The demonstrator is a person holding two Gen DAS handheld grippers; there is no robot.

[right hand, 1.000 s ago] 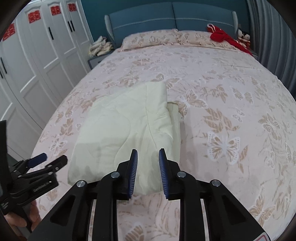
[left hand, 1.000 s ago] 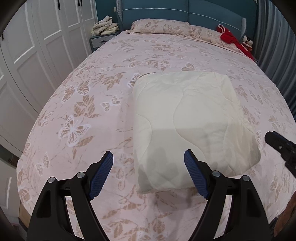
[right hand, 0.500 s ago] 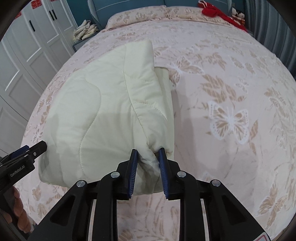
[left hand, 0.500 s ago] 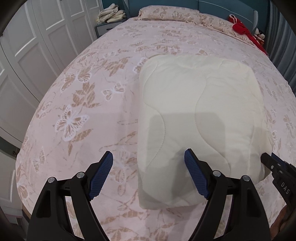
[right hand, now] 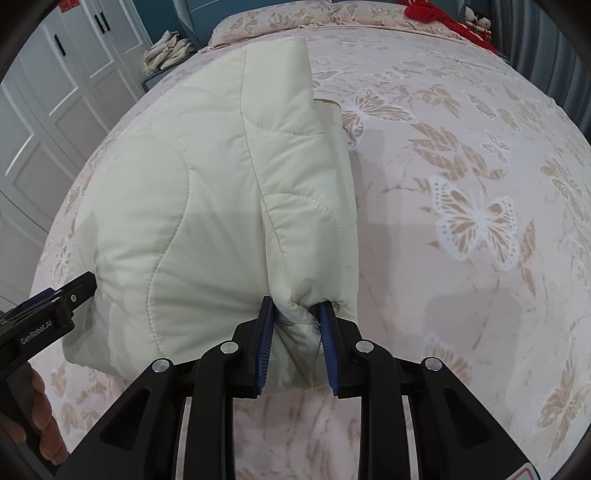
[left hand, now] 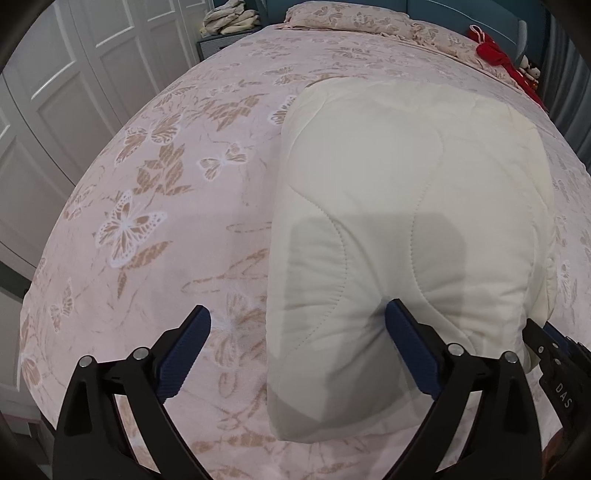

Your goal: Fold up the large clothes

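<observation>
A folded cream quilt (left hand: 406,203) lies on the butterfly-print bedspread (left hand: 166,221). My left gripper (left hand: 297,332) straddles the quilt's near left corner and its jaws are opening. The right fingertip (left hand: 400,321) dents the quilt's top, while the left fingertip (left hand: 195,332) is over bare bedspread. My right gripper (right hand: 295,325) is shut on a bunched fold at the near right corner of the quilt (right hand: 203,203). The left gripper (right hand: 55,306) shows at the quilt's left edge in the right wrist view. The right gripper (left hand: 554,362) shows at the lower right of the left wrist view.
White wardrobe doors (left hand: 55,129) stand along the left of the bed. A pile of cloths (right hand: 170,51) sits on the nightstand beyond. Pillows (left hand: 351,14) and a red item (left hand: 495,51) lie at the head. A grey curtain (right hand: 554,48) hangs on the right. A hand (right hand: 40,417) holds the left gripper.
Both grippers have sunk toward the quilt's near edge. The right gripper has taken hold of the near right corner. The left jaws have spread a little wider.
</observation>
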